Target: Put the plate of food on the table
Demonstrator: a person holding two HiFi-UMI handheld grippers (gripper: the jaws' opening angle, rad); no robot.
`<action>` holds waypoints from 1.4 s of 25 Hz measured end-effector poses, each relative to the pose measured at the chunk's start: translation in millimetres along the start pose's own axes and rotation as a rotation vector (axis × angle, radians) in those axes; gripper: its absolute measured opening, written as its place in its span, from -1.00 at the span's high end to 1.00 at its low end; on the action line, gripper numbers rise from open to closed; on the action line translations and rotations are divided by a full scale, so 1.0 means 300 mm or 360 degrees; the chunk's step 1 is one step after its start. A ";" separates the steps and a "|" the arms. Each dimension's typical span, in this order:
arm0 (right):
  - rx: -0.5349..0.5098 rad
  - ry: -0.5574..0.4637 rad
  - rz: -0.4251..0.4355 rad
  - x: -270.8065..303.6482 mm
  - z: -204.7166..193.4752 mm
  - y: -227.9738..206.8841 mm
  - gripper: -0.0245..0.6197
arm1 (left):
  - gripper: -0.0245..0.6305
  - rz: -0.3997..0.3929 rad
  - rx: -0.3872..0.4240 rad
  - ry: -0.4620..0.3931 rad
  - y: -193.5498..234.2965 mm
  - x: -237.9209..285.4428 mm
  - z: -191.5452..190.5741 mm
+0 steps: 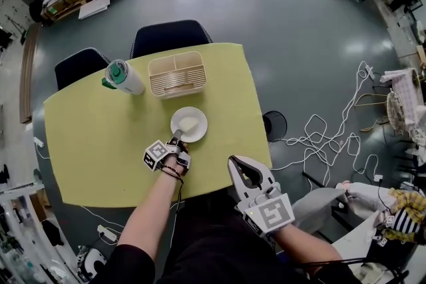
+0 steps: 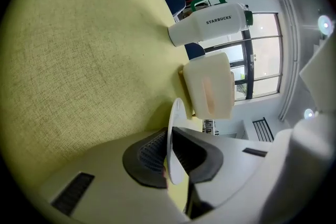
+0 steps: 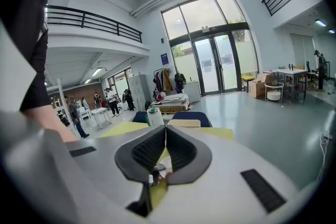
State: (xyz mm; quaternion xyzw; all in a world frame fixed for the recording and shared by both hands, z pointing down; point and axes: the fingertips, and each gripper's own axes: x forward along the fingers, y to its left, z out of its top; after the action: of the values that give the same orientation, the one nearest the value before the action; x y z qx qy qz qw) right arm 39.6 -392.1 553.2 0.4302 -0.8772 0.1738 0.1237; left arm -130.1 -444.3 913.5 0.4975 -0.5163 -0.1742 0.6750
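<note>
**Current state.** The plate sits near the centre of the yellow-green table, with a pale piece of food on it. The left gripper reaches it from the near side. Its jaws are almost together, and the pads clamp the plate's thin near-left rim between them. No view confirms whether the plate's base rests fully on the table or hangs just above it. The right gripper is off the table's near-right corner. Its jaws are closed, nothing is between them, and it takes no part in the hold.

**Surroundings.** A cream divided container stands just beyond the plate on the far side. A white tumbler with a green lid stands to the far left of the plate and is well clear of it.

**Hazards from here.**
- Early release: if the base is not flat on the table when the pads part, the plate probably drops onto one edge and the food slides or rolls off.
- Partial opening: if the gripper withdraws before the pads clear the rim, the plate is likely dragged toward the near edge or tipped.
- Overtravel: a push toward the far side would bring the plate against the container.
- One-sided hold: the grip is on one edge only, so any twist of the hand tilts the whole plate.
</note>
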 end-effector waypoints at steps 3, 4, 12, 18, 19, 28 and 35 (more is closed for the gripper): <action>-0.0012 -0.0014 0.0017 -0.002 -0.003 0.010 0.88 | 0.85 0.0063 -0.0004 -0.0020 0.006 -0.006 0.006; -0.0012 -0.0001 0.0005 -0.003 0.000 0.009 0.88 | 0.82 0.0088 0.0003 -0.0030 0.007 -0.009 0.009; -0.0010 -0.0002 -0.0006 -0.002 0.016 0.013 0.88 | 0.48 0.0222 0.0322 -0.0094 -0.028 -0.027 0.049; -0.0002 0.0023 -0.0032 -0.010 -0.001 0.007 0.88 | 0.46 0.0350 0.0657 -0.0128 -0.024 -0.054 0.064; 0.0002 0.0024 -0.0034 -0.009 -0.004 0.006 0.88 | 0.46 0.0352 0.0659 -0.0127 -0.016 -0.056 0.063; 0.0058 0.0012 0.0022 0.010 -0.066 0.007 0.88 | 0.46 0.0340 0.0776 -0.0147 -0.007 -0.146 0.080; 0.0051 0.0008 0.0036 0.034 -0.059 0.028 0.89 | 0.84 0.0130 0.1051 -0.0211 -0.187 -0.357 0.103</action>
State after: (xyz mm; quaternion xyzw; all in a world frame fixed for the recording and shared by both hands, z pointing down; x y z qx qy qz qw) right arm 27.8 -387.3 571.5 0.4218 -0.8788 0.1904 0.1170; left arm -185.0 -404.3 808.8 0.6558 -0.6070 -0.0024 0.4489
